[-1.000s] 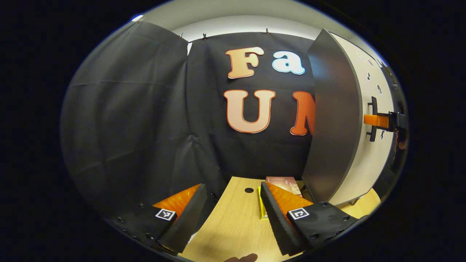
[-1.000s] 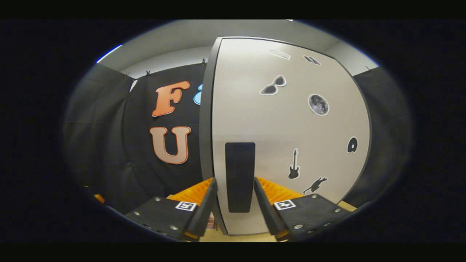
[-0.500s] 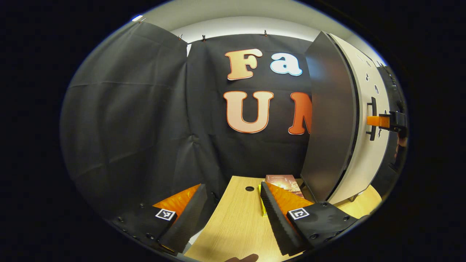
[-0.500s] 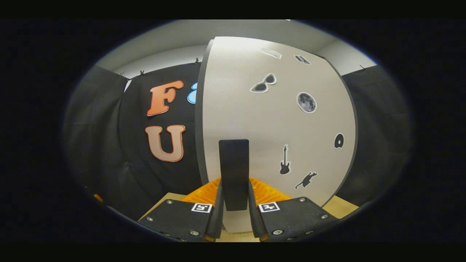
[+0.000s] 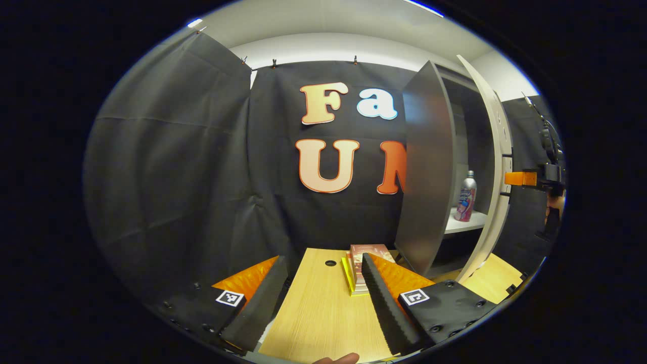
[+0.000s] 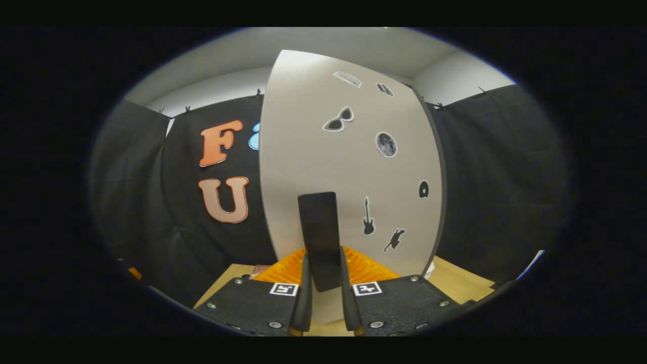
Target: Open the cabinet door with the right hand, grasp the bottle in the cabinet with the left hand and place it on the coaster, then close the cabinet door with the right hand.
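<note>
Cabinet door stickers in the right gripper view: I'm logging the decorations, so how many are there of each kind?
On the cabinet door:
Sunglasses sticker: 1
Moon sticker: 1
Guitar sticker: 1
Cat sticker: 1
Round dark sticker: 1
Small stickers near the top, too small to identify: 2
Total: 7

A: Left gripper view sits low over the table (image 5: 323, 313), facing the back wall; the cabinet door (image 5: 498, 167) stands edge-on at the frame's right.

B: Right gripper view looks close at that door's front (image 6: 354, 167); the two views share it, and probably the table.
</note>
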`<action>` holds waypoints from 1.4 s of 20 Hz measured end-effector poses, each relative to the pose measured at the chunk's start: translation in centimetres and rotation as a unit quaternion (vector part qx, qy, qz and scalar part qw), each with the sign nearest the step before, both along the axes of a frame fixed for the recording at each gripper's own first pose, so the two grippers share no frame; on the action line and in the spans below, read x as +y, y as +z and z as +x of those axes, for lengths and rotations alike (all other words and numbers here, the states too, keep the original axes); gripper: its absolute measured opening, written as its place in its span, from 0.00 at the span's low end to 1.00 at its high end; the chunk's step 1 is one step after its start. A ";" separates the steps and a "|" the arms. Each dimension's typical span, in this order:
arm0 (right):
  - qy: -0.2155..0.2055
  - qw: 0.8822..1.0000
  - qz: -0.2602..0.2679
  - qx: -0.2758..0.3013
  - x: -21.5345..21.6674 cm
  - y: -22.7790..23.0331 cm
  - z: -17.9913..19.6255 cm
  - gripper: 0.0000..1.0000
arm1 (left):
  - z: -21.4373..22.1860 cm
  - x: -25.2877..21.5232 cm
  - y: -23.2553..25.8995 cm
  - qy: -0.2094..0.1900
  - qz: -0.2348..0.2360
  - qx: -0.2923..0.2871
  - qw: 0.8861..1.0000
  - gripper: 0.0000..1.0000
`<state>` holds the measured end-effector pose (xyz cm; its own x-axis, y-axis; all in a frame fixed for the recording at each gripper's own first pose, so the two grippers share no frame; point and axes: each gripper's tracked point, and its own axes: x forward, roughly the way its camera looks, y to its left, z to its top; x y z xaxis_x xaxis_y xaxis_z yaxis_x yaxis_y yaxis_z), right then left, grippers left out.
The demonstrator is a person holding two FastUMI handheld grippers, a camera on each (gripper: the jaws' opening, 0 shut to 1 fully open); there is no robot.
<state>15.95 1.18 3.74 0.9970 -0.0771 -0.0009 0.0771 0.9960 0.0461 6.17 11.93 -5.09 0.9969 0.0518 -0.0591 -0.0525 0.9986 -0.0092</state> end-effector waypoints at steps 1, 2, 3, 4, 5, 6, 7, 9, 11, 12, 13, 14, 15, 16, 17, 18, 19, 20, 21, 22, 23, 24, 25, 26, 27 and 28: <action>-0.001 1.000 0.004 0.000 -0.7 -0.1 -1.1 0.25 | -0.6 -0.5 0.0 -0.003 0.002 0.004 1.000 0.96; -0.001 1.000 0.009 -0.001 -1.3 -0.2 -1.9 0.25 | -1.2 -0.8 0.0 -0.006 0.004 0.005 1.000 0.96; -0.001 1.000 0.013 -0.004 -1.9 -0.1 -2.8 0.23 | -1.8 -1.2 0.3 -0.006 0.006 0.003 1.000 0.94; 0.000 1.000 0.019 -0.002 -2.6 -0.2 -3.5 0.20 | -2.3 -1.6 0.6 -0.006 0.009 0.001 1.000 0.94; 0.001 1.000 0.017 -0.001 -3.1 -0.3 -4.1 0.23 | -2.8 -2.1 0.8 -0.004 0.012 0.000 1.000 0.94; 0.004 1.000 0.013 0.000 -3.6 -0.3 -4.7 0.23 | -3.4 -2.8 0.9 -0.001 0.014 0.000 1.000 0.94; 0.008 1.000 0.013 0.000 -4.2 -0.2 -5.3 0.23 | -3.8 -3.5 1.0 0.004 0.015 -0.002 1.000 0.94; 0.021 0.999 0.024 -0.001 -6.3 -0.4 -6.8 0.23 | -4.4 -5.7 0.9 0.011 0.017 0.000 1.000 0.94; 0.031 0.999 0.024 -0.003 -8.7 -0.5 -8.4 0.20 | -4.6 -8.4 0.9 0.020 0.020 0.005 1.000 0.94; 0.033 0.999 0.023 -0.005 -10.1 -0.5 -9.4 0.22 | -4.7 -10.0 0.6 0.021 0.020 0.010 1.000 0.94; 0.033 0.999 0.025 -0.008 -11.6 -0.4 -10.3 0.22 | -4.8 -11.9 0.4 0.021 0.019 0.013 1.000 0.94; 0.034 0.999 0.028 -0.009 -13.1 -0.5 -11.0 0.22 | -4.9 -13.5 0.1 0.021 0.019 0.017 0.999 0.94; 0.032 0.999 0.030 -0.013 -15.2 -0.2 -12.7 0.18 | -5.1 -15.5 -0.3 0.020 0.022 0.021 0.999 0.94; 0.031 0.999 0.021 -0.014 -16.9 -0.2 -13.5 0.16 | -5.2 -17.1 -0.4 0.020 0.026 0.025 0.999 0.94; 0.032 0.999 0.010 -0.015 -18.5 0.0 -14.4 0.10 | -5.4 -18.8 -0.6 0.016 0.027 0.027 0.999 0.94; 0.028 0.999 0.008 -0.014 -20.1 0.1 -14.8 0.13 | -5.7 -20.5 -0.8 0.013 0.026 0.029 0.999 0.94; 0.024 1.000 0.006 -0.013 -21.7 0.1 -15.0 0.11 | -5.8 -22.0 -0.8 0.008 0.022 0.030 0.999 0.94; 0.022 1.000 0.007 -0.015 -23.1 0.3 -15.2 0.10 | -6.2 -23.3 -0.7 0.002 0.019 0.028 0.999 0.94; 0.021 1.000 0.011 -0.016 -24.2 0.3 -15.2 0.09 | -6.2 -24.2 -0.2 0.001 0.020 0.022 1.000 0.96; 0.020 1.000 0.018 -0.016 -25.6 0.4 -15.2 0.08 | -6.2 -25.0 0.1 -0.002 0.022 0.020 1.000 0.94; 0.018 0.999 0.022 -0.016 -27.1 0.4 -15.3 0.06 | -6.3 -25.6 0.1 -0.002 0.024 0.020 1.000 0.94; 0.016 1.000 0.022 -0.015 -28.5 0.4 -15.4 0.05 | -6.4 -25.9 0.1 0.000 0.024 0.020 1.000 0.94; 0.014 1.000 0.020 -0.014 -29.8 0.6 -15.4 0.05 | -6.2 -26.3 0.0 0.001 0.022 0.021 1.000 0.94; 0.013 1.000 0.019 -0.014 -31.0 0.5 -15.3 0.14 | -6.1 -26.6 -0.2 0.004 0.020 0.023 1.000 0.94; 0.016 1.000 0.016 -0.017 -32.0 0.6 -15.2 0.06 | -6.0 -26.8 -0.4 0.007 0.018 0.027 0.999 0.94; 0.020 1.000 0.014 -0.018 -32.8 0.7 -15.2 0.00 | -6.0 -26.9 -0.6 0.009 0.013 0.030 0.999 0.94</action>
